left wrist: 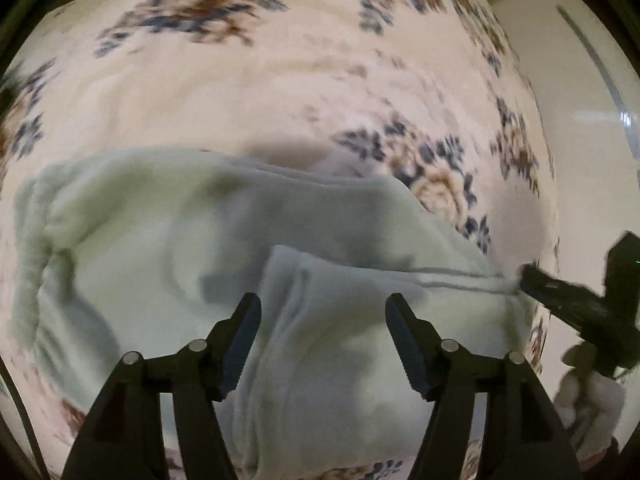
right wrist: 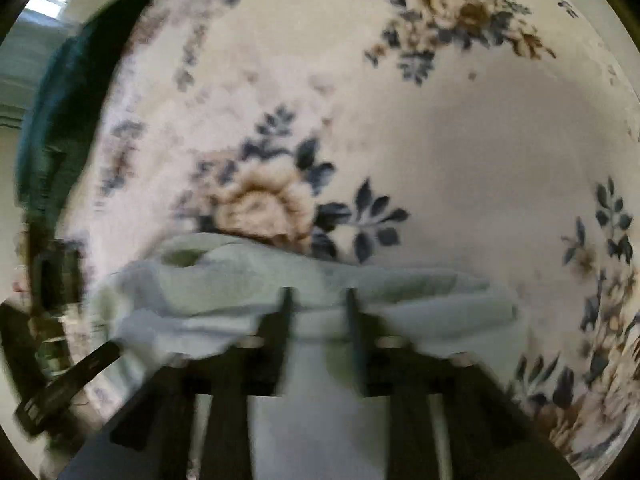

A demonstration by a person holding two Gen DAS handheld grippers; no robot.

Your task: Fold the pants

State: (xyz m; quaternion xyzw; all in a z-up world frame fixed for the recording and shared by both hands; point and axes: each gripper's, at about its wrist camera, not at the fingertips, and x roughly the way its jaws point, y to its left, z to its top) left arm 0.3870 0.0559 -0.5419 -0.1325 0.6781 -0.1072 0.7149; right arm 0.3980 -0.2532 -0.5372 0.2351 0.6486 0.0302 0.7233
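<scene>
The pale green pants (left wrist: 168,240) lay on the flowery blanket (left wrist: 248,92), partly folded, with one layer already lying over another. The left gripper (left wrist: 323,314) hung just above them with its fingers wide apart and nothing between them, while the right gripper (right wrist: 318,300) looked clamped on a bunched edge of the pants, though the picture was too blurry to be sure. It seemed the fold was half made, so next the right gripper would need to carry its edge across and lay it flat while the left pressed the cloth down.
</scene>
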